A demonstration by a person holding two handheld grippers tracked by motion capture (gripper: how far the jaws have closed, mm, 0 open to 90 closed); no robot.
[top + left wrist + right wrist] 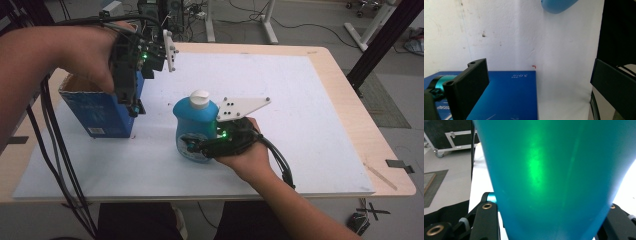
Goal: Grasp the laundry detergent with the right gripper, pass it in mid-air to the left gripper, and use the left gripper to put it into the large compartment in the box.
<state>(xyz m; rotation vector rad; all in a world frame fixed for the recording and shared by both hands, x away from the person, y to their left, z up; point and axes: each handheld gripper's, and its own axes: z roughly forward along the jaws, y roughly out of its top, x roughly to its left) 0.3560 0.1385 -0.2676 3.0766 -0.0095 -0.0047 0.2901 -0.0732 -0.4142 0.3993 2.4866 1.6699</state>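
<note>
The blue box at the bottom left of the left gripper view has small white print near its top edge. It looks like "5.0" with tiny marks beside it, too small to read. More white print at its lower left is blurred.

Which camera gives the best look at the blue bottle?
The high view: the whole bottle stands upright with its white cap, the right gripper around its base. The right gripper view sees just its blue wall up close; the left gripper view catches an edge.
</note>
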